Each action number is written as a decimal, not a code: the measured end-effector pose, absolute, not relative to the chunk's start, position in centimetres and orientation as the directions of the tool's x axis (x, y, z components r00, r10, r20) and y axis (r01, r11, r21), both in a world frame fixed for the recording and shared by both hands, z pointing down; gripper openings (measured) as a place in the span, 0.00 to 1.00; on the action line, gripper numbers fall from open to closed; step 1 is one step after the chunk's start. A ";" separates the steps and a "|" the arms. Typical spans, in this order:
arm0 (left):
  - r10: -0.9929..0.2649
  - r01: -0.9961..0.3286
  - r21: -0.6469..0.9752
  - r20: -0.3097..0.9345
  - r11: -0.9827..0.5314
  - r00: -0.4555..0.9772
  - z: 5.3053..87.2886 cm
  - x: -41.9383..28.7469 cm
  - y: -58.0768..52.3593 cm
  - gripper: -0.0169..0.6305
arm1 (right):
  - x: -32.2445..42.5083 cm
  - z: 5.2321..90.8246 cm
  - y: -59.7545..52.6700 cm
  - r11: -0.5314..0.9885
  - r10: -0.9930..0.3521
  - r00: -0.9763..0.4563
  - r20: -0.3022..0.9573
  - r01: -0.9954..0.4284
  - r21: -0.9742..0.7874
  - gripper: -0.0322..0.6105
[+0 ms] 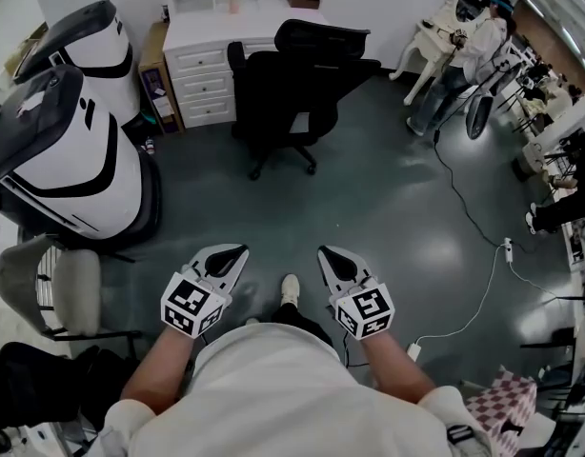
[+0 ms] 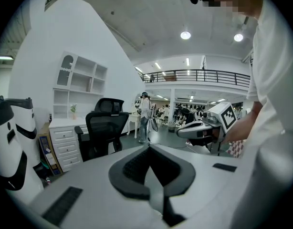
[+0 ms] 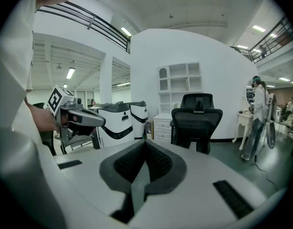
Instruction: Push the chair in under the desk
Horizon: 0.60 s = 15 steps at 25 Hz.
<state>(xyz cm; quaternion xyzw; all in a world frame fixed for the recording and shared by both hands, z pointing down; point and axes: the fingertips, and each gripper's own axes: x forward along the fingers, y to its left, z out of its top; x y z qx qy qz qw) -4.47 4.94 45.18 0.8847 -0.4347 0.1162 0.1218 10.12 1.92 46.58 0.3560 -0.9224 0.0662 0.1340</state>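
Both grippers are sitting closed and empty near the waist, left gripper and right gripper, well apart from the chair, which is standing on the floor just in front of the desk. I'm reading this as the approach, so walking up and planting both closed tips high on it, spread wide, is looking best. Pushing slow and even should be keeping the casters from swinging it into the drawers.

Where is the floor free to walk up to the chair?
Free: the wide floor in front of the chair, bordered at left by the white machines and at right by the cable. Crowded: the left side, with machines and a grey chair; the far right, where a person stands.
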 end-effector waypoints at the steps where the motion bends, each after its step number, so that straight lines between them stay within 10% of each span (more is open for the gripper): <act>1: -0.739 -0.795 0.111 0.312 -0.596 0.597 45.2 -4.4 5.2 0.02 | 10.1 46.6 2.2 0.737 -0.640 -0.710 0.294 -0.675 -0.027 0.05; 15: -0.732 -0.791 0.105 0.321 -0.603 0.601 45.8 -4.1 7.7 0.02 | 10.2 46.7 4.6 0.742 -0.636 -0.712 0.297 -0.670 -0.017 0.05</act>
